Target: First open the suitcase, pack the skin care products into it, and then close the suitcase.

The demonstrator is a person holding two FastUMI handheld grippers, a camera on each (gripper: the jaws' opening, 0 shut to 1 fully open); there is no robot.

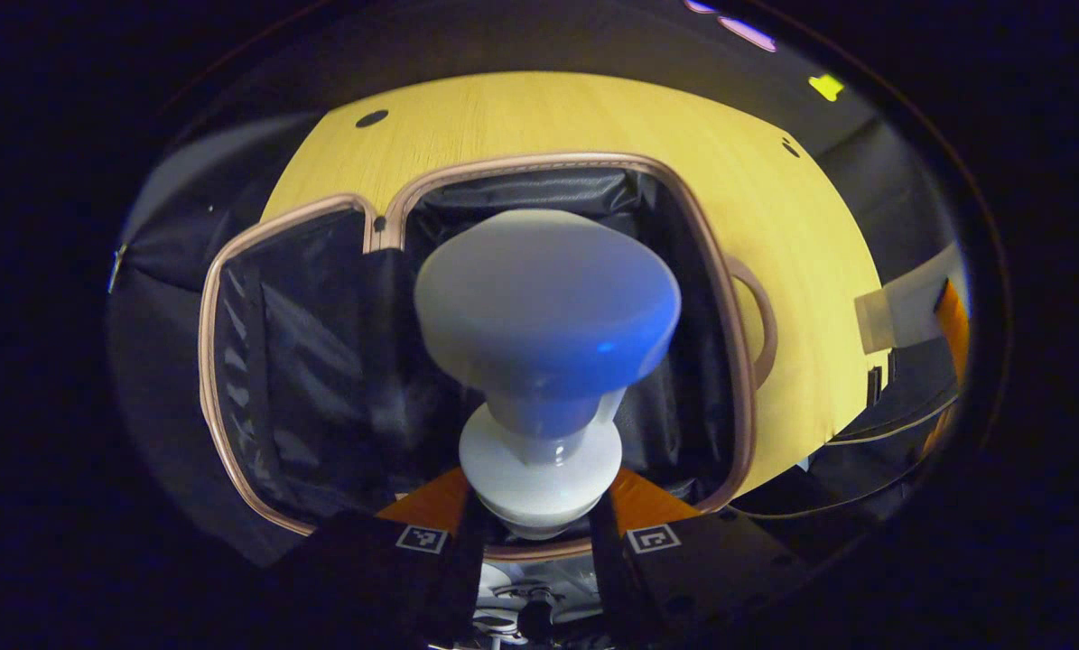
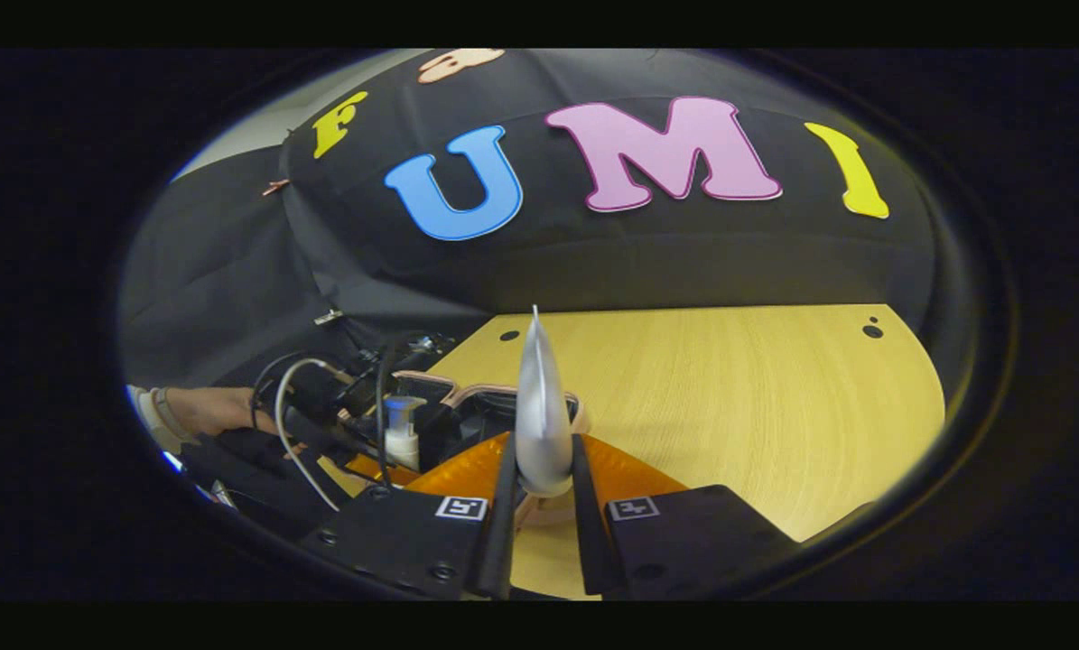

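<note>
My left gripper (image 1: 536,522) is shut on the white neck of a blue-and-white bottle (image 1: 548,307). It holds the bottle above the open suitcase (image 1: 295,379), which has black lining and beige trim. In the right gripper view the same bottle (image 2: 402,431) hangs over the suitcase's rim (image 2: 476,393) at the left. My right gripper (image 2: 542,469) is shut on a silvery tube (image 2: 539,406), seen edge-on and pointing up. That tube (image 1: 896,311) is also at the right edge of the left gripper view, beside the suitcase.
The suitcase lies on a yellow wooden table (image 2: 729,406) with bare surface to its right and behind it. Its handle (image 1: 760,325) sticks out on the right side. A hand (image 2: 205,411) with cables holds the left gripper. Black cloth walls the booth.
</note>
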